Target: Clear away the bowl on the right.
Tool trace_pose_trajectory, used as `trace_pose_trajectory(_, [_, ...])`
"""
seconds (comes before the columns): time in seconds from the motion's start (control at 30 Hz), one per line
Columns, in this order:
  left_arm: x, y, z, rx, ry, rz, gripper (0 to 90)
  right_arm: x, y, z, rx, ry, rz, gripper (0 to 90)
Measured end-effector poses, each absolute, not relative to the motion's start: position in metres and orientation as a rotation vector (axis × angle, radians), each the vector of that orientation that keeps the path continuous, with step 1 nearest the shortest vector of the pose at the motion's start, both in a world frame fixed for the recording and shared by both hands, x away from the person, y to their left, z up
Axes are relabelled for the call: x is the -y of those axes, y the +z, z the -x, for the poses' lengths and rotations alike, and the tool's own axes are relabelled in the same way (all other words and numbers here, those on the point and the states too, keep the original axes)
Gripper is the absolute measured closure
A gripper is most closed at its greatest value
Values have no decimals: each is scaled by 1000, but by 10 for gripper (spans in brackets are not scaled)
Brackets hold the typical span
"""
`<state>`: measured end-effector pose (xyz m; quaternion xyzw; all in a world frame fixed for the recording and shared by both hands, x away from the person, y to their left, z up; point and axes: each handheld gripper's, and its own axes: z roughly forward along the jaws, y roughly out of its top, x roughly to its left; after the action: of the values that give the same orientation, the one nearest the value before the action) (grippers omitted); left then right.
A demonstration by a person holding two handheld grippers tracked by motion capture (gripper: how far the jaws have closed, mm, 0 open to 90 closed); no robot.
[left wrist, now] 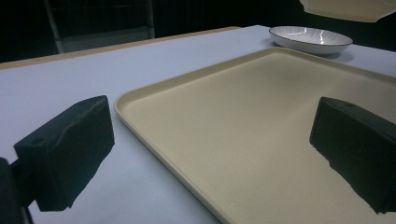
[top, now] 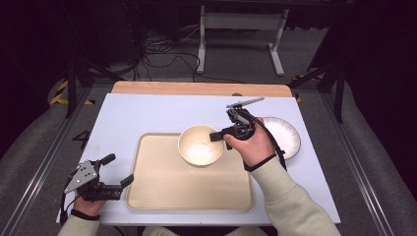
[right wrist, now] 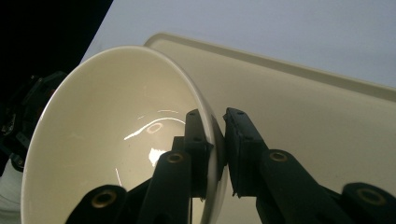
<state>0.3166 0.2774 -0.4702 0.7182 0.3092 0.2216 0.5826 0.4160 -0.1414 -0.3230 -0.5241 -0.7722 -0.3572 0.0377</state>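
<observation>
The right tongs [right wrist: 219,140] clamp the cream bowl [top: 200,145] by its thin rim above the tray [top: 167,189]; it could pivot and slip. The left tongs [top: 114,169] rest apart.

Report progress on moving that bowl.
Done: the right tongs are clamped on the cream bowl's rim. In hand: the bowl hangs above the tray. Left: setting it down. The plate sits beside the tray; the left tongs wait open.
</observation>
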Motion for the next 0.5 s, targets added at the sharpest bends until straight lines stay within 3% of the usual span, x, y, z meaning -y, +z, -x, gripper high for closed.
trace_pose_trajectory(0.5, [-277, -470, -316, -720, 516, -1676, 4, 117, -358, -422, 2372, -1035, 1588, 797])
